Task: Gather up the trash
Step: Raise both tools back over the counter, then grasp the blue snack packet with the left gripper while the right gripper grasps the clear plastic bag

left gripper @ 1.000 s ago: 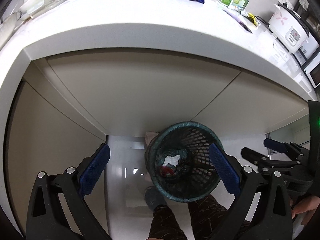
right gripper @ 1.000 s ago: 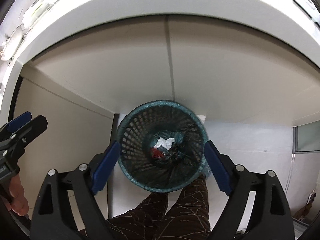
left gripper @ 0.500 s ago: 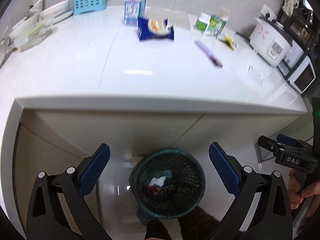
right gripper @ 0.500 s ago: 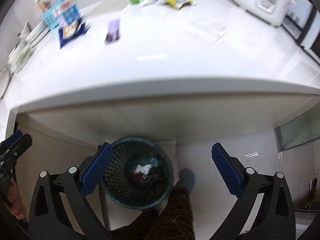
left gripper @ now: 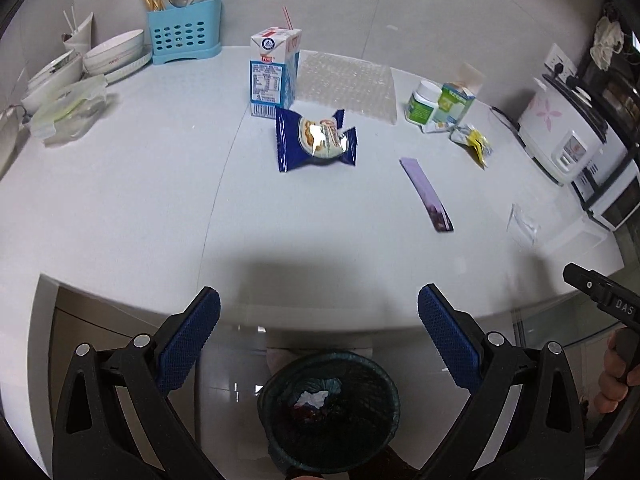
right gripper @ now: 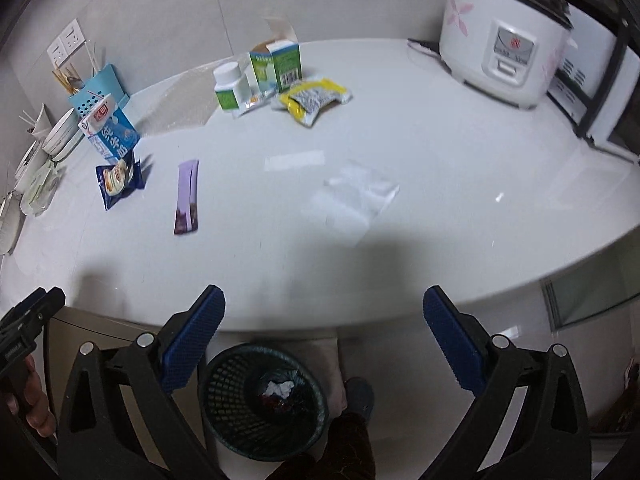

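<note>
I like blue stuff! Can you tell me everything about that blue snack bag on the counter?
The blue snack bag is a shiny, puffy wrapper with crimped ends and a picture of pale food in the middle. It looks sealed and lies flat on the white counter, just in front of the upright milk carton. Whether they touch is unclear.

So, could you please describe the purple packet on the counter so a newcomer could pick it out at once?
Start at the white counter, with the rice cooker at its right end. Between the blue snack bag and the cooker lies the purple packet, flat and alone. It is the only long, narrow strip there.
</note>
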A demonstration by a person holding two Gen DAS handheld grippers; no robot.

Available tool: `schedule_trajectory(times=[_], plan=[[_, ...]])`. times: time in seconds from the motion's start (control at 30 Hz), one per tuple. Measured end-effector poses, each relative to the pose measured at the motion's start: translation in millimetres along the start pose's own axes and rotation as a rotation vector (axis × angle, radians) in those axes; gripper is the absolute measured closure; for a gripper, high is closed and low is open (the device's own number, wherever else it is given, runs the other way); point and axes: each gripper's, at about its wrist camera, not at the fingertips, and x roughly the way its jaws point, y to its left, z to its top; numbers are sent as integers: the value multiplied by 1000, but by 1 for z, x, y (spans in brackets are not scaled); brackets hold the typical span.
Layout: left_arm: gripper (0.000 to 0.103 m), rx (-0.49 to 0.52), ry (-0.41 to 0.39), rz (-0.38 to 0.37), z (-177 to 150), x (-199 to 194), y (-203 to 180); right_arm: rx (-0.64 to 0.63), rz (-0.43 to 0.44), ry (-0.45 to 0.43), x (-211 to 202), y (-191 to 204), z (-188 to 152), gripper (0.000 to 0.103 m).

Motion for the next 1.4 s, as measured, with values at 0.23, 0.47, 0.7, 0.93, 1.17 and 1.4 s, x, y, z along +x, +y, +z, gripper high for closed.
schedule_trajectory(times=[0.23, 0.47, 0.7, 0.93, 1.17, 1.4], plan=[[6, -20, -8, 41, 36, 14, -5, -20, 4, 16, 18, -10, 34, 8], [6, -52, 1, 74, 74, 44, -5, -25, -10, 77, 49, -19, 60, 9], [6, -76, 25, 99, 106, 79, -5, -45, -15, 109, 74, -22, 77, 13], [6, -93, 70, 136, 120, 112, -5, -15, 5, 139, 99, -31, 84, 15], [9, -114, 90, 155, 122, 129, -4, -24, -11, 152, 112, -32, 83, 28], [27, -120, 113, 158, 124, 140, -5, -23, -35, 165, 122, -26, 83, 35]])
